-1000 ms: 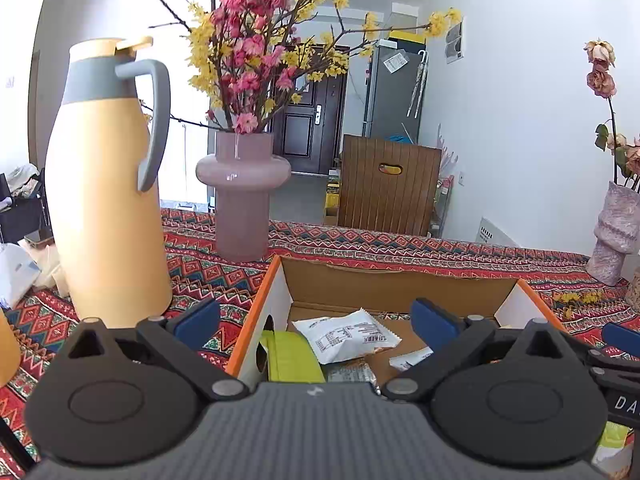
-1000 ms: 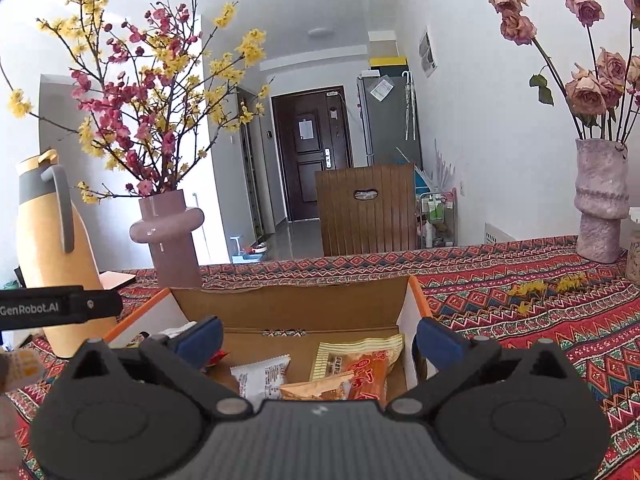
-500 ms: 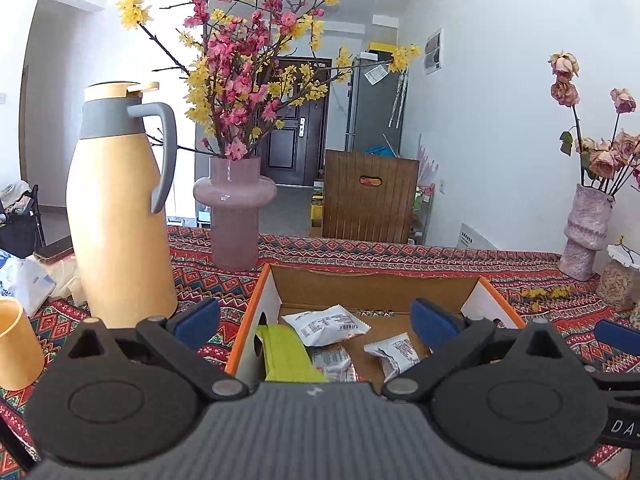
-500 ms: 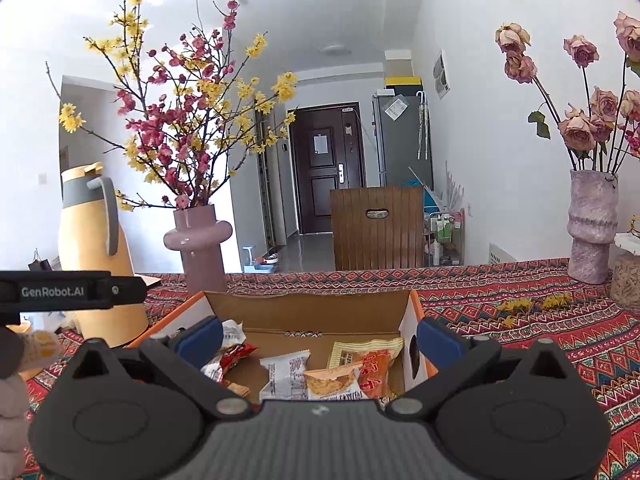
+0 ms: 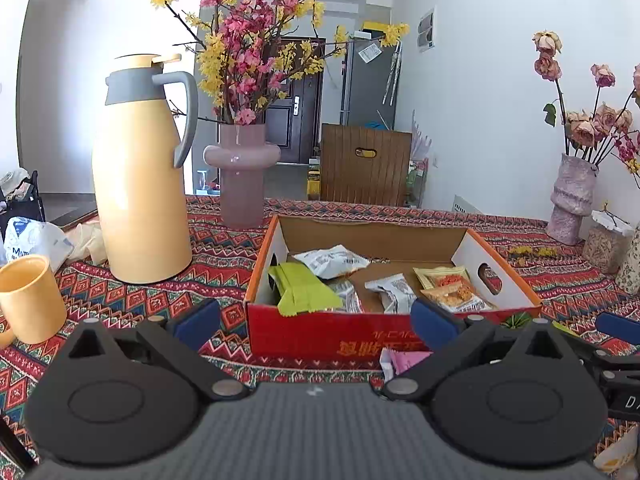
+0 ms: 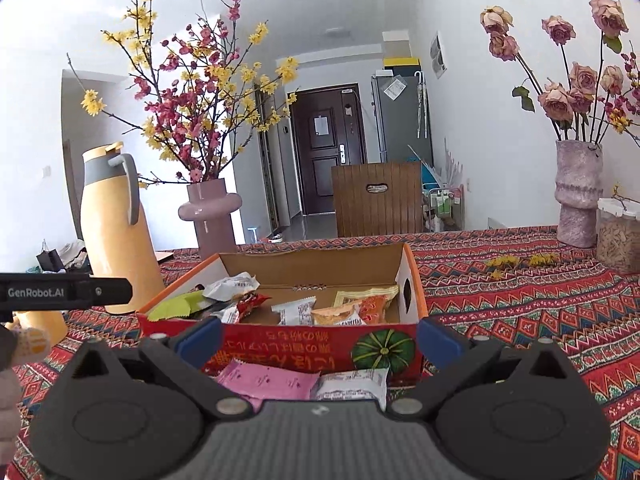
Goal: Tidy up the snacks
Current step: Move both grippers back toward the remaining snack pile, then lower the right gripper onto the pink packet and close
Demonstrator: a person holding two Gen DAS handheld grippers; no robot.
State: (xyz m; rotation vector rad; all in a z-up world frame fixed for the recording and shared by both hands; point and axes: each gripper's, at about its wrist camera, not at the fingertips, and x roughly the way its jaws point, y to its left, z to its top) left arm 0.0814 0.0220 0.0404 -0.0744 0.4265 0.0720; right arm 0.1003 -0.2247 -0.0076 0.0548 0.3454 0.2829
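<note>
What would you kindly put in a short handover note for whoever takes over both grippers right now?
Left gripper: open, empty, in front of the red cardboard box.
Right gripper: open, empty, above the two packets outside the box.
Done: several packets lie in the box, including a green wrapper and an orange snack bag.
Left: a pink flat packet and a white packet lie on the patterned tablecloth against the box's front wall; both probably go in.
</note>
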